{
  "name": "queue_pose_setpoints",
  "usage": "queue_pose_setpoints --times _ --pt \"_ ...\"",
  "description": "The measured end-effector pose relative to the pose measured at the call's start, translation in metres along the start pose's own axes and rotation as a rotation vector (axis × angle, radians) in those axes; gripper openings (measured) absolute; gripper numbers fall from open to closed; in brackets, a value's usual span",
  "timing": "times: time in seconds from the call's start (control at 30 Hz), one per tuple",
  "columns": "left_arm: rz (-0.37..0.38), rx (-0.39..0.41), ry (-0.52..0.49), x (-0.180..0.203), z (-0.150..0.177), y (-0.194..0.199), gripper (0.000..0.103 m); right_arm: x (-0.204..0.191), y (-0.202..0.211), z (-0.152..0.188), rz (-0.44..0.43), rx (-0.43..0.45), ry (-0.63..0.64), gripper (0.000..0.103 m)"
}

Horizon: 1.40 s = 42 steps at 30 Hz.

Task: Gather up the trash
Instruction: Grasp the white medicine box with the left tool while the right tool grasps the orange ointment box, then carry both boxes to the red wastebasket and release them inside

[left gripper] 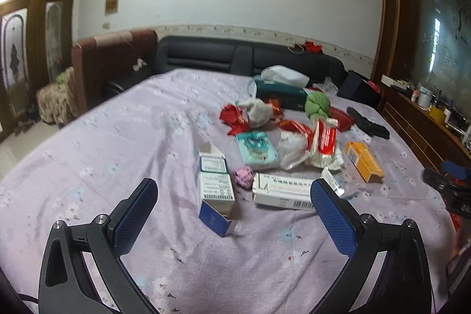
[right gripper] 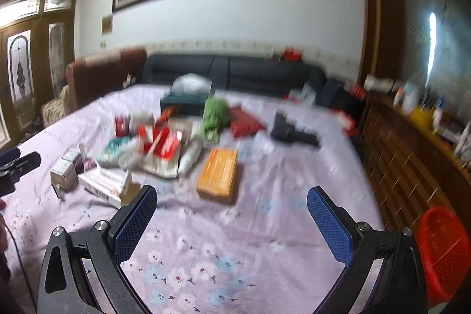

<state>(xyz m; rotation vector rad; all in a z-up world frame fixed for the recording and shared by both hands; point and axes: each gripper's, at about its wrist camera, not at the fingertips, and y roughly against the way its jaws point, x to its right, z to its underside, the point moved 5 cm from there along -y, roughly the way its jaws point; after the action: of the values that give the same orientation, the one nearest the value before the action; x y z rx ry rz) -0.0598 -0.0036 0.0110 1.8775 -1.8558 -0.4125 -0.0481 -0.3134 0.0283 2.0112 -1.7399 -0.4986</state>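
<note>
The left gripper (left gripper: 234, 206) was held wide open above the lilac floral bedspread (left gripper: 103, 155), nothing between its blue pads. Just ahead of it a small blue-and-white carton (left gripper: 217, 190) lay on the cloth, with a crumpled pink wad (left gripper: 244, 177) and a long white carton (left gripper: 282, 192) beside it. Beyond these a teal wipes packet (left gripper: 256, 149), red wrappers (left gripper: 235, 116), a clear plastic bag (left gripper: 291, 147), an orange box (left gripper: 363, 161) and a green knitted item (left gripper: 316, 105) were scattered, with a dark tissue box (left gripper: 279, 94) near the black headboard (left gripper: 206, 56).

The right gripper (right gripper: 231, 208) was likewise spread wide and empty, poised over bare bedspread (right gripper: 206, 261) short of the orange box (right gripper: 218, 175). Its view was blurred, so the labels could not be read. Only there was a red mesh basket (right gripper: 441, 252) seen, at the bed's right edge beside a wooden dresser (right gripper: 412, 167). The black pistol-shaped object (right gripper: 291, 131) was shown more fully in that view.
</note>
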Motion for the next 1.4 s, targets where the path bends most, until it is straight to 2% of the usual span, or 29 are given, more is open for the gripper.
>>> queue_pose_setpoints --times 0.07,0.17,0.33,0.43,0.5,0.57,0.63,0.7,0.77,0.8,0.87,1.03,1.2,1.4 --pt "0.034 -0.032 -0.016 0.004 0.002 -0.009 0.103 0.003 -0.022 0.001 -0.05 -0.072 -0.033 0.103" --pt "0.072 -0.085 -0.044 0.005 -0.001 -0.024 0.103 0.003 -0.046 0.002 -0.085 -0.133 -0.055 0.099" --pt "0.048 -0.131 0.035 -0.025 -0.011 -0.046 0.103 -0.005 -0.077 -0.001 -0.115 -0.2 -0.047 0.097" --pt "0.006 -0.174 0.039 -0.038 -0.009 -0.061 0.102 -0.008 -0.093 -0.004 -0.103 -0.22 -0.032 0.095" --pt "-0.003 -0.213 0.031 -0.04 -0.005 -0.07 0.098 -0.009 -0.103 -0.005 -0.106 -0.241 -0.035 0.091" --pt "0.007 -0.247 0.024 -0.039 0.001 -0.077 0.084 -0.011 -0.117 -0.004 -0.103 -0.27 -0.03 0.088" --pt "0.025 -0.273 0.016 -0.035 0.008 -0.082 0.077 -0.014 -0.127 -0.003 -0.092 -0.297 -0.027 0.086" --pt "0.032 -0.294 -0.004 -0.03 0.014 -0.085 0.065 -0.015 -0.136 -0.001 -0.087 -0.315 -0.023 0.083" --pt "0.041 -0.32 -0.018 -0.026 0.019 -0.09 0.04 -0.015 -0.146 0.001 -0.067 -0.342 -0.017 0.078" --pt "0.047 -0.332 -0.02 -0.025 0.021 -0.092 0.036 -0.014 -0.15 0.002 -0.058 -0.354 -0.021 0.073" --pt "0.054 -0.321 -0.019 -0.025 0.02 -0.09 0.033 -0.011 -0.156 0.006 -0.045 -0.377 -0.037 0.058" --pt "0.059 -0.271 0.003 -0.025 0.01 -0.075 0.032 -0.003 -0.148 0.003 -0.044 -0.335 -0.077 0.049" --pt "0.081 -0.228 0.004 -0.014 -0.002 -0.053 0.032 0.0 -0.124 -0.004 -0.062 -0.286 -0.087 0.05" --pt "0.138 -0.195 -0.048 0.023 -0.012 -0.027 0.032 0.009 -0.085 -0.003 -0.088 -0.245 -0.11 0.05"
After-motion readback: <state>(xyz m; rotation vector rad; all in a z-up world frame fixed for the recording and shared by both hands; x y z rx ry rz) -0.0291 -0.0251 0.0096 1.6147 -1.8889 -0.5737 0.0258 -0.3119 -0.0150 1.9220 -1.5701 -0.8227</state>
